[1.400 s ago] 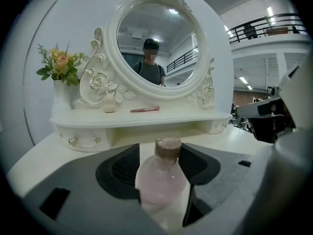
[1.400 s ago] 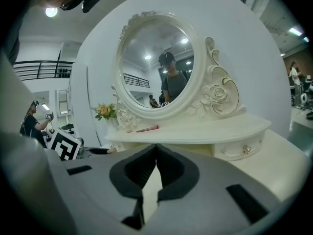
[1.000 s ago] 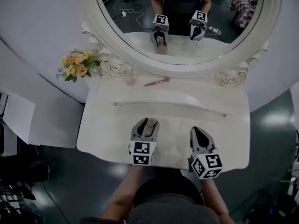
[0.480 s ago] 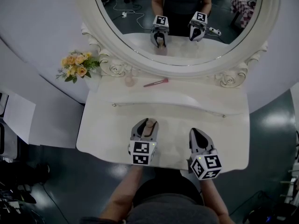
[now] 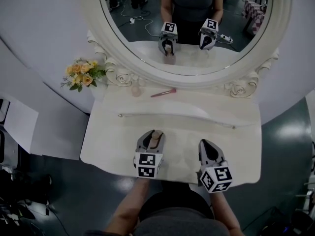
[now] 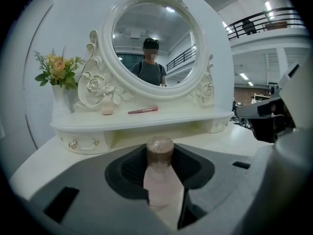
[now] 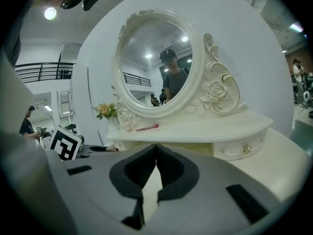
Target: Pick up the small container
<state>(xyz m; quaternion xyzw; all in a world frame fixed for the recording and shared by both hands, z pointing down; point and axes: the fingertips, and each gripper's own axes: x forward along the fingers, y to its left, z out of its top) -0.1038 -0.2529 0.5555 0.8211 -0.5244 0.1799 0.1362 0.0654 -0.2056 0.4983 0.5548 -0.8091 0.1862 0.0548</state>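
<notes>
The small container (image 5: pixel 157 138), a pale pink bottle with a brownish cap (image 6: pixel 160 150), sits between the jaws of my left gripper (image 5: pixel 154 134) over the front of the white vanity table (image 5: pixel 108 141). The jaws are closing, and both sides lie against the bottle's body (image 6: pixel 159 180). Whether the bottle rests on the table is hidden. My right gripper (image 5: pixel 206 143) hovers beside it to the right, shut, its tips meeting (image 7: pixel 156 146) with nothing between them.
A raised shelf (image 5: pixel 197 100) under the oval mirror (image 5: pixel 187 28) carries a pink tube (image 5: pixel 164 92) and a small pale bottle (image 5: pixel 136 88). A flower bouquet (image 5: pixel 81 73) stands at the shelf's left end. The table's front edge (image 5: pixel 172 170) runs just under the grippers.
The bottle has stayed between the left jaws. Both grippers sit a little lower in the head view, which has shifted slightly. The right gripper has stayed shut.
</notes>
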